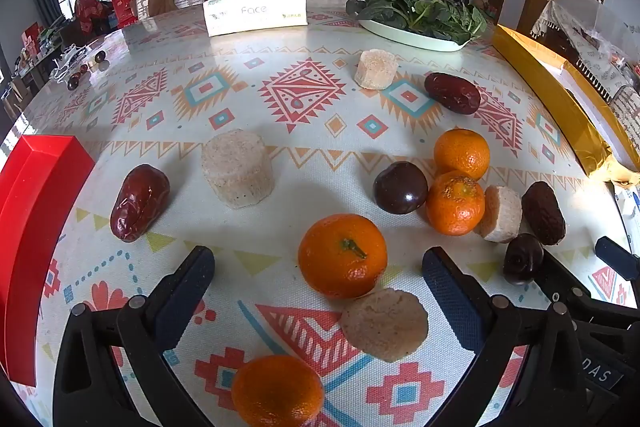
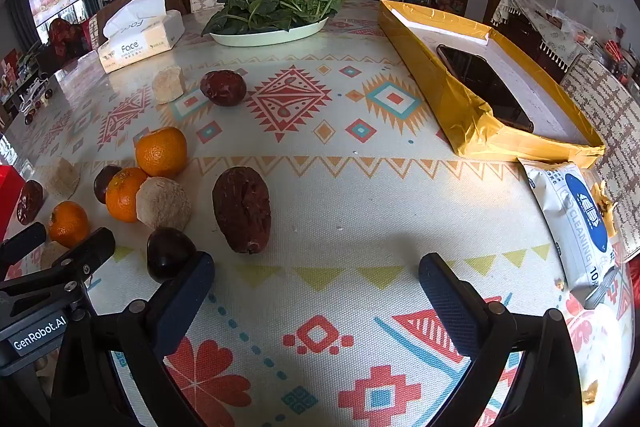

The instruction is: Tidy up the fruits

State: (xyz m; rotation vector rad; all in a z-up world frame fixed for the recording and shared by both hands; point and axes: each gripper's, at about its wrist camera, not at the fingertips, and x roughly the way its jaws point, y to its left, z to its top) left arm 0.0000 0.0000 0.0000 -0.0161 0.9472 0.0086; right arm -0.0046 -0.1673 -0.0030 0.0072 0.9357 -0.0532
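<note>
The worktop point(image 1: 320, 155), under a patterned cloth, carries scattered fruit between a red box point(image 1: 36, 227) at the near left and a gold tray point(image 2: 472, 115) at the far right, which already holds a dark phone point(image 2: 484, 87). Those two look like the places to sort into.

Both tools hover empty. The left gripper point(image 1: 318, 291) has its jaws spread wide with nothing between the pads, and a mandarin point(image 1: 342, 255) sits just ahead of them in the gap. The right gripper point(image 2: 316, 291) is equally released, over bare cloth; a large brown date point(image 2: 242, 209) lies just beyond its left jaw.

My judgement is that the step in hand is a first pick. To do it well, come down straight over the mandarin, close across its widest part, and keep clear of the pale cake point(image 1: 384, 331) touching its near side. Squeeze gently, since the skin will give. The right side should centre on the date before closing, along its short axis.

Counted from the left wrist view:
- pale round cakes: five
- mandarins: four
- dates: three on the main spread, one reddish at the near left point(image 1: 140, 203)
- dark round fruits: two point(image 1: 400, 187)

Farther off stand a plate of spinach point(image 1: 416, 15) and a tissue pack point(image 1: 256, 7).
</note>
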